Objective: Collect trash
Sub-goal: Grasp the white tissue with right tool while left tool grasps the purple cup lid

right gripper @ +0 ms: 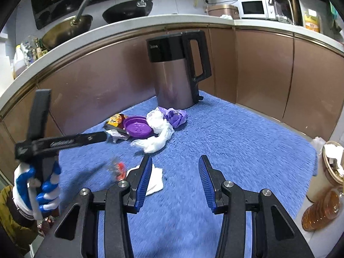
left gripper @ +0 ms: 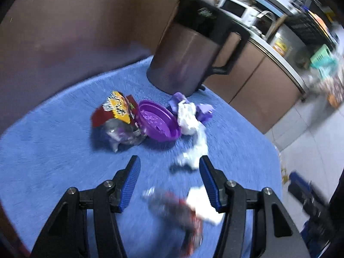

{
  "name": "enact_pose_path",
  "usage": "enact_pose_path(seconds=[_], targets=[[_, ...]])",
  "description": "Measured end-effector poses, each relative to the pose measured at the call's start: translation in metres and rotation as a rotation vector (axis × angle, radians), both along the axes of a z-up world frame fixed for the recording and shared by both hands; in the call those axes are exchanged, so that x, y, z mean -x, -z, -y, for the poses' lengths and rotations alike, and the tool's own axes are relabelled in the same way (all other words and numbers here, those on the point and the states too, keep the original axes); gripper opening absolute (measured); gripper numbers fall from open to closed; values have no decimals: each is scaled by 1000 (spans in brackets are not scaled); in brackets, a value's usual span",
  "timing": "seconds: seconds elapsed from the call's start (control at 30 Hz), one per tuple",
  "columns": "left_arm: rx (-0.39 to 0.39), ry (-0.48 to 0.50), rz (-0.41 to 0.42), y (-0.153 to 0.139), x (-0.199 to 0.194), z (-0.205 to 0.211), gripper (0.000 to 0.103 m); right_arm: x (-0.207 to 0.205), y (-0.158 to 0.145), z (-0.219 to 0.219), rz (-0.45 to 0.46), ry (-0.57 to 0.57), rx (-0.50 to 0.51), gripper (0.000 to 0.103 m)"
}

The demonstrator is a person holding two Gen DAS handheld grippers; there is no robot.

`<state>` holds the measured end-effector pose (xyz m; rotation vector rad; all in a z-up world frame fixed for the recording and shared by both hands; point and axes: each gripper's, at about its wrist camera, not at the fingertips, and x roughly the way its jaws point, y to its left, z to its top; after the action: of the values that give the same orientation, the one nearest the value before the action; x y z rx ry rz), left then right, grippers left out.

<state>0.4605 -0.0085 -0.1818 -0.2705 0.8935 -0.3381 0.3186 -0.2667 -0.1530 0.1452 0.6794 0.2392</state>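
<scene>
Trash lies on a blue fuzzy mat (left gripper: pixel 53 146) (right gripper: pixel 247 142). A yellow-red snack bag (left gripper: pixel 116 109) (right gripper: pixel 115 120), a purple lid (left gripper: pixel 158 122) (right gripper: pixel 138 127), white crumpled plastic (left gripper: pixel 190 120) (right gripper: pixel 159 133) and a purple wrapper (left gripper: pixel 204 110) (right gripper: pixel 175 116) form a pile. A red-silver wrapper (left gripper: pixel 182 212) (right gripper: pixel 118 168), blurred, and a white tissue (left gripper: pixel 206 206) (right gripper: pixel 155 180) lie nearer. My left gripper (left gripper: pixel 169 167) is open just above those two. My right gripper (right gripper: pixel 175 165) is open and empty over bare mat.
A steel kettle with black handle (left gripper: pixel 189 53) (right gripper: pixel 178 68) stands at the mat's back. Brown cabinets (right gripper: pixel 264 68) wall the back. A waste basket (right gripper: pixel 333 161) and stacked amber dishes (right gripper: pixel 322 210) sit off the mat's right edge. The gloved left hand (right gripper: pixel 36 189) holds its gripper at left.
</scene>
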Motion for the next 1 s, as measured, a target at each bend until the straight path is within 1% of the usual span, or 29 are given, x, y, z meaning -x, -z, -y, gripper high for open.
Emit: enact_pose_path(seconds=[0.1,0.23,0.33,0.4,0.47,0.63,0.77,0.97,1.0], targets=[[27,-62,-49,16,-30,2,54,-28,9,-3,-11,-19,-5,46],[65,-120,-109,33,-53,-1,53,-66,19,-18,-26,-76,-11,45],[87,-144,-133,42,-65,-2,53,-93,28,-33,-48,-116,-15,45],[95,-149,-146,46,-70,-3,49,-110,33,-42,-59,-138,-15,45],[107,-154,-161,50,-76,-4,43,-129,37,-54,-68,-160,-9,45],[126,-165,-173,55,-84,-10,32,-157,44,-76,-71,-196,22,44],[125,-162,-169,56,-84,-16,26,-173,54,-85,-92,-198,48,41],[141,-157,-166,54,-79,-19,22,-186,69,-96,-142,-202,89,34],[141,-155,-163,54,-78,-19,22,-188,70,-96,-146,-202,96,31]])
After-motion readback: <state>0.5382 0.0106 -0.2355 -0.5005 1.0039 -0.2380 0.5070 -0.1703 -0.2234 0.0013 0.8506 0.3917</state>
